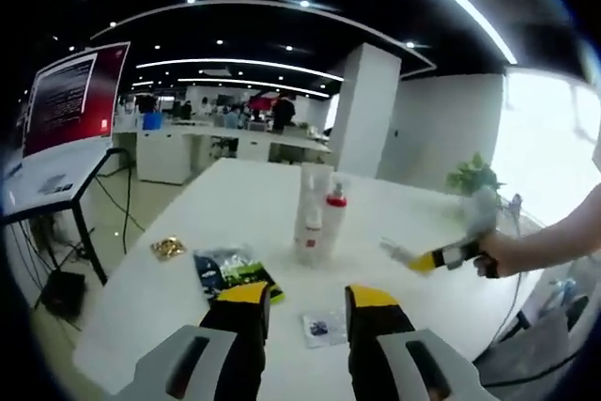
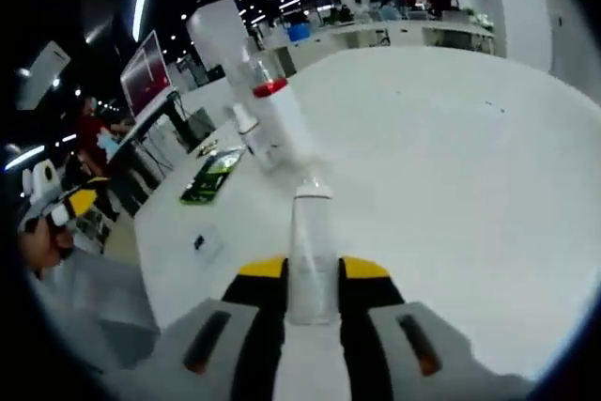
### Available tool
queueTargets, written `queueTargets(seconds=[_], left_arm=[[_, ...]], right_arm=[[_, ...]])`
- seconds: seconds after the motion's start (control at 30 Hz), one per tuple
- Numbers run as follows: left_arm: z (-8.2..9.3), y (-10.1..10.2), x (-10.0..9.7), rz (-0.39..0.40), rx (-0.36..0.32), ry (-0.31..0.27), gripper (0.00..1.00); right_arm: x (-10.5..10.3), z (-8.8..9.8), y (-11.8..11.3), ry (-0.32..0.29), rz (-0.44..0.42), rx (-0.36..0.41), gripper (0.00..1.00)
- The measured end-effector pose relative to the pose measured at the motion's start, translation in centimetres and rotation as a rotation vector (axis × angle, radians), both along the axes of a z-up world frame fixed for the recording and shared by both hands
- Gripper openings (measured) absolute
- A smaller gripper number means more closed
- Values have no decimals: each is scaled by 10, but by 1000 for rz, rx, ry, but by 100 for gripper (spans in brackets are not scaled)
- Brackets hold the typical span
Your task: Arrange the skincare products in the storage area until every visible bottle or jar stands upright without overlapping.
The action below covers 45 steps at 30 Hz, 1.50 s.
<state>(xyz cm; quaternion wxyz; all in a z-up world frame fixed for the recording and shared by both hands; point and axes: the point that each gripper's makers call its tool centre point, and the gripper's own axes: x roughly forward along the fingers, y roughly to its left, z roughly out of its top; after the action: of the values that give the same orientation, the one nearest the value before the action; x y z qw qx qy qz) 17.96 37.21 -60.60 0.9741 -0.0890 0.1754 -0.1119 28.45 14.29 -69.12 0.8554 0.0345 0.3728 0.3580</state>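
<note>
The right gripper (image 2: 312, 279) is clamped on a clear tube (image 2: 312, 251); the left gripper (image 1: 310, 312) gapes empty. Next, stand it beside the bottles (image 1: 317, 218).

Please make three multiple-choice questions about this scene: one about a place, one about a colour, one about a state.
1. Where does the dark and green packet lie?
A. on the white table
B. on the floor
C. on a chair

2. What colour is the collar of the white pump bottle?
A. blue
B. red
C. green

3. What is the state of the right gripper?
A. open and empty
B. shut on a spoon
C. shut on the clear bottle

Answers: 1 A, the packet rests on the tabletop. 2 B, a red band shows under its pump. 3 C, the bottle sits between both jaws.
</note>
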Motion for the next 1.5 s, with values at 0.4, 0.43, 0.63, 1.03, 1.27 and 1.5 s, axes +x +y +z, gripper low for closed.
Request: queueTargets(seconds=[0.4,0.43,0.63,1.03,1.27,1.5], left_arm=[[1,-14,-1,-56,-60,13,36],[6,-22,0,-79,-107,1,37],[19,-31,-4,-122,-182,-34,42],[40,-41,-8,-173,-414,-26,37],[52,-43,-3,-139,-569,-60,38],[54,-62,-6,-227,-602,-58,35]], right_arm=[[-45,61,85,-87,162,238,20],[-52,70,96,-94,190,263,20],[-75,85,121,-124,279,298,20],[-111,121,158,-213,417,377,20],[-121,120,162,-275,488,325,20],[-135,127,164,-193,519,430,20]])
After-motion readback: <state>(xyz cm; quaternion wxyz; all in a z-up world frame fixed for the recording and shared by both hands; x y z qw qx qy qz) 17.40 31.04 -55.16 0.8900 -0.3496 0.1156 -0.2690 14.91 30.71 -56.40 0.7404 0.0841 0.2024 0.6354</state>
